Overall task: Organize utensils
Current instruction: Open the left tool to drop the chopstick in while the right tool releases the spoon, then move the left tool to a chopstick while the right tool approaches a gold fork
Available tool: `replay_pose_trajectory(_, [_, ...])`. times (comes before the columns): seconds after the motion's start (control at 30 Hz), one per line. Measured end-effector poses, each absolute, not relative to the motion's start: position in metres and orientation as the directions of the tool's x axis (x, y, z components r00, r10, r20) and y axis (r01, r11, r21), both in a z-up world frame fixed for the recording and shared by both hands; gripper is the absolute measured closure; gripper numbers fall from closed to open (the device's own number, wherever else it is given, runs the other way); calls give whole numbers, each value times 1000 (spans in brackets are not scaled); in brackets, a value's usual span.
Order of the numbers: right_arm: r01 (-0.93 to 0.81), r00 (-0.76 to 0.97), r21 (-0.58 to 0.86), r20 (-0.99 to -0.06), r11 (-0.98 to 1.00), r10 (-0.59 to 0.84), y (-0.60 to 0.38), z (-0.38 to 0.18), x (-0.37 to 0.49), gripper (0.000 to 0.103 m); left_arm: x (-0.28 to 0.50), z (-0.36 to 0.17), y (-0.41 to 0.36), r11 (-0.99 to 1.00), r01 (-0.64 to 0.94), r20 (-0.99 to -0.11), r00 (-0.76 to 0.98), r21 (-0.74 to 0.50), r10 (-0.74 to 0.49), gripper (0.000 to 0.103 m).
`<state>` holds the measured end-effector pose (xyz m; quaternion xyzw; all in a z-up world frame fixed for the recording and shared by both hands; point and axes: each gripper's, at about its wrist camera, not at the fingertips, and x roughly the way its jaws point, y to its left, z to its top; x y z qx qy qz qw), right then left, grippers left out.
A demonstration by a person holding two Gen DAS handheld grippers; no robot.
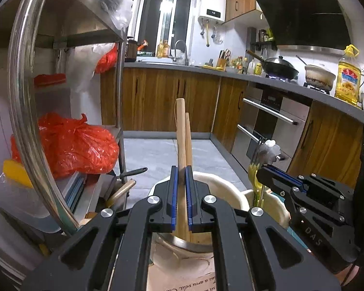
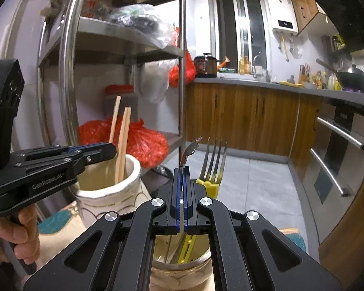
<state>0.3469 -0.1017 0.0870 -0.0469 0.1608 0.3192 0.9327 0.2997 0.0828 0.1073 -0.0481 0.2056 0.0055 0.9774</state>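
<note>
Evidently, the left gripper (image 1: 181, 178) is closed narrowly on a pair of wooden chopsticks (image 1: 183, 131), whose lower ends already reach down into the left holder (image 1: 220, 181), a pale ceramic cup. The right gripper (image 2: 181, 179) is clamped almost fully together on a thin metal utensil with a decorated end (image 2: 190, 150); what kind of utensil it is cannot be told. Just right of those fingers (image 2: 176, 189) a fork (image 2: 212, 160) with a yellow handle is seen standing, tines up, in the right holder (image 2: 182, 269), which is lined with metal.

As a judgement, the sorting is well advanced: chopsticks are gathered in one holder and metal cutlery in the other, and what remains is to lower both held items fully and let them go. Whether further utensils wait elsewhere cannot be seen.

Both holders stand close together on a patterned mat (image 2: 53, 220) on the tabletop, so little room is left between the two grippers. At the left a large round metal rim (image 1: 21, 97) stands near the left gripper, with a steel shelf rack (image 2: 157, 51) and red bags (image 1: 77, 143) behind it. Beyond the far edge of the tabletop the floor (image 1: 157, 152) lies open, and the wooden cabinets (image 1: 169, 97) are well apart.
</note>
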Motion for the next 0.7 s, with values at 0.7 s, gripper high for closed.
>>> replay_pose_trajectory(0.7, [-608,752,5,-314,794,579,-120,101,332,74,276,114,90,993,7,-366,929,-118,-50,83])
